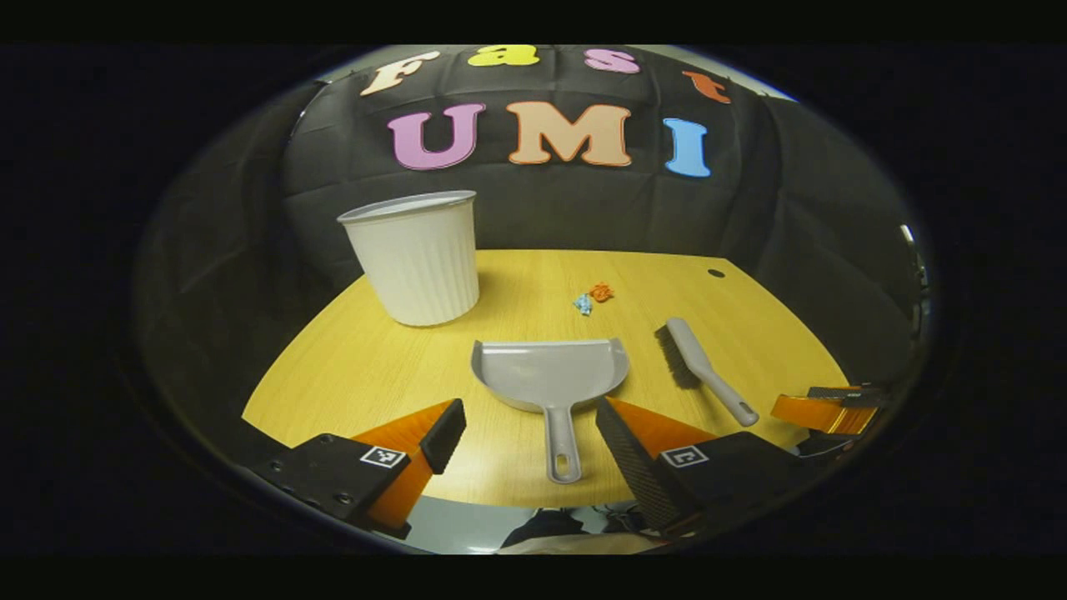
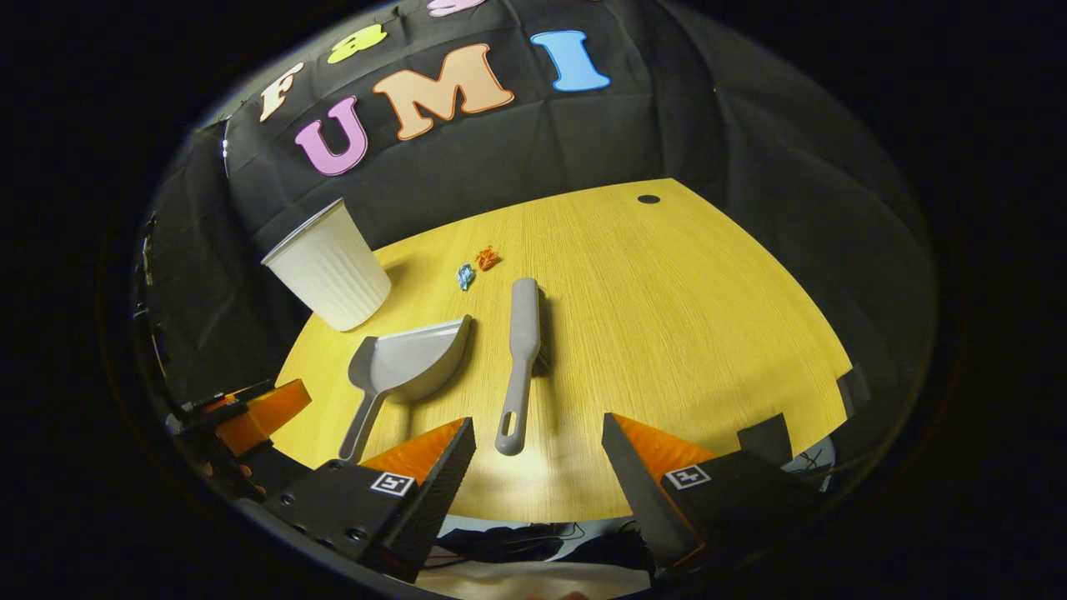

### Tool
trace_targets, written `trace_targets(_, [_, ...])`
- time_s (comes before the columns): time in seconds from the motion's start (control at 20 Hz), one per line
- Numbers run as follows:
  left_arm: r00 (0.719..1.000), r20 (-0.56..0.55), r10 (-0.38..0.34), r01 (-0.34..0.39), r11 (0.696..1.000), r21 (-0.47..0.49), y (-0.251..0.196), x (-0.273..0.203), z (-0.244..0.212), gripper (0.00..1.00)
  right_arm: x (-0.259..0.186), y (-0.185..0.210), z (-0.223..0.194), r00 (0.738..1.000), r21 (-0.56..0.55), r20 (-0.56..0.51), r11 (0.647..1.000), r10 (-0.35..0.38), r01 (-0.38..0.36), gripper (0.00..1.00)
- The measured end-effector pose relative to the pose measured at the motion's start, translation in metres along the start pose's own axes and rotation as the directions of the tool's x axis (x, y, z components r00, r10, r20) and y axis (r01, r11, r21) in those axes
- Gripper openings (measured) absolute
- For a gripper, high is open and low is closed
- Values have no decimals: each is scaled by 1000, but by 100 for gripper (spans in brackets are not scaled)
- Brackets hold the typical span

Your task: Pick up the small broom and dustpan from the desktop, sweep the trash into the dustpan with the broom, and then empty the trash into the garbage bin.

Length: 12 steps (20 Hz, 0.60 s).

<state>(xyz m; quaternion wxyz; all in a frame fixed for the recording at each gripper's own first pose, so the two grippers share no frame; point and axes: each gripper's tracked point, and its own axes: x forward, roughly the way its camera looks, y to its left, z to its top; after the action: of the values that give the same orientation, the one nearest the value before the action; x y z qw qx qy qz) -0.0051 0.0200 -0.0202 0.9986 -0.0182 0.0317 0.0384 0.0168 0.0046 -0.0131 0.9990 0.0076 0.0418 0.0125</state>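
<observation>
Grey plastic, both tools: dustpan (image 1: 550,372) and broom (image 1: 703,368) lie flat on the yellow wood-grain worktop (image 1: 375,367), side by side, apart from each other, neither one lifted.

Left gripper (image 1: 531,432): wide open, nothing between its fingers, poised at the near edge of the worktop.

Dustpan from the left gripper: dead ahead. The handle runs straight back toward the camera and its looped end sits in the gap between the two fingers, so by my read the long axis is already lined up with the approach.

Right gripper (image 2: 539,450): also spread wide, empty, at the near edge.

Broom from the right gripper: straight in front in the right gripper view (image 2: 521,358). Long axis points away from the gripper, handle end nearest, bristle head at the far end. The handle loop lies just ahead of the opening, slightly toward the left finger.

Which hand for which tool: left is nearer the dustpan, right is nearer the broom. No crossing looks needed.

Trash: two small crumpled bits, one blue (image 1: 582,304) and one orange (image 1: 601,292), close together beyond the dustpan's open lip, out toward the middle of the worktop.

Garbage bin (image 1: 414,258): white, ribbed, upright at the far left of the worktop, well clear of both tools.

Judgement on the coming move: each gripper probably only has to go forward and down along its own handle. The closing direction across each handle looks right as things stand.
</observation>
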Motion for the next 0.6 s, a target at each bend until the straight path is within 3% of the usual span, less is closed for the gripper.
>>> trace_targets(0.6, [997,-70,-14,16,999,28,-13,9,-6,95,16,-3,-1,998,-82,-64,996,-22,16,92])
